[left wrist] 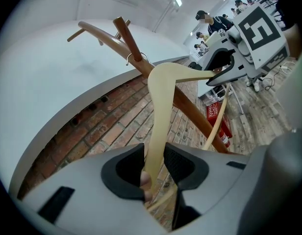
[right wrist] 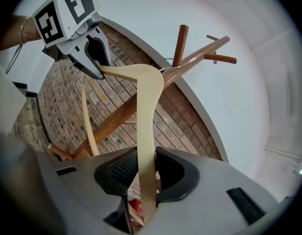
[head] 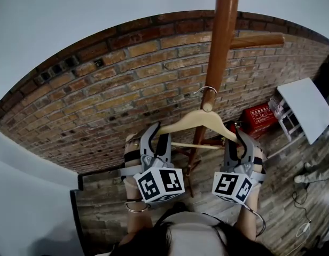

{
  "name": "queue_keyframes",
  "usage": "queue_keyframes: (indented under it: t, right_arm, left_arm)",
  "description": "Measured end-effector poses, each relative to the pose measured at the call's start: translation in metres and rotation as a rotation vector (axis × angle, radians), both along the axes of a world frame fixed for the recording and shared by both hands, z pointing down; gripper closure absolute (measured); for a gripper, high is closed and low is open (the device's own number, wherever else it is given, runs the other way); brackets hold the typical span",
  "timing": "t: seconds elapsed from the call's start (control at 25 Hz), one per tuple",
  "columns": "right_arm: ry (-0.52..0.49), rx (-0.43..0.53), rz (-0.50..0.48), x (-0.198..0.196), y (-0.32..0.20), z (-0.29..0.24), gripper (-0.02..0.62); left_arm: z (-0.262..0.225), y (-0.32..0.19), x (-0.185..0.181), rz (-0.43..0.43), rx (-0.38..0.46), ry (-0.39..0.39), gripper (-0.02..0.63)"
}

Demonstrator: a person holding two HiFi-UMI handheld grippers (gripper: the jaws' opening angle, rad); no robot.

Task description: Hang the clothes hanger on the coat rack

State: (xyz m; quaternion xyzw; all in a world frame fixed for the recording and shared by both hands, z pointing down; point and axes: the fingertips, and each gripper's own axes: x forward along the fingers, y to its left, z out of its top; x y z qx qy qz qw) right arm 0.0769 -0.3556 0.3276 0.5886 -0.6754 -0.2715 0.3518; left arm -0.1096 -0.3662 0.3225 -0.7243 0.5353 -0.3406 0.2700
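Gripping the pale curved wooden hanger, left gripper and right gripper pinch opposite arms.

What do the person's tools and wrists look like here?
Both the left tool and right tool have grey bodies with black textured pads. Each carries a white cube printed with black square markers. A thin bangle circles the left wrist; a dark cable trails from the right tool.
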Motion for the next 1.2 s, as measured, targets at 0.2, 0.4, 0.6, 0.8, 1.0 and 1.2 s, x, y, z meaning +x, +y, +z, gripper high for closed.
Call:
queue_keyframes:
  t: [0.2, 0.4, 0.6, 0.8, 1.0, 1.2]
  right_arm:
    - [-0.001, 0.001, 0.003, 0.0, -0.0005, 0.0021, 0.482]
    - [-0.011, 0.014, -0.015, 0.0006, -0.0006, 0.0052, 0.482]
    - [-0.025, 0.021, -0.024, 0.0023, -0.0016, 0.0052, 0.482]
    - [-0.034, 0.025, -0.033, 0.0025, -0.0016, 0.0055, 0.482]
    - [-0.053, 0.024, -0.044, 0.0025, -0.0012, 0.0056, 0.48]
    - [-0.087, 0.018, -0.051, 0.0033, 0.0003, 0.0049, 0.468]
  left_arm:
    - [0.0035, -0.0008, 0.0, 0.01, 0.001, -0.008, 0.477]
    - [0.0006, 0.0006, 0.0014, 0.024, 0.016, 0.025, 0.474]
    - [-0.0006, -0.0012, 0.0046, 0.027, 0.038, 0.038, 0.471]
    - [-0.0024, -0.0009, 0.006, 0.036, 0.047, 0.062, 0.468]
    - [-0.0035, 0.0013, 0.0071, 0.055, 0.041, 0.089, 0.468]
    - [-0.0029, 0.0041, 0.0066, 0.066, 0.045, 0.086, 0.468]
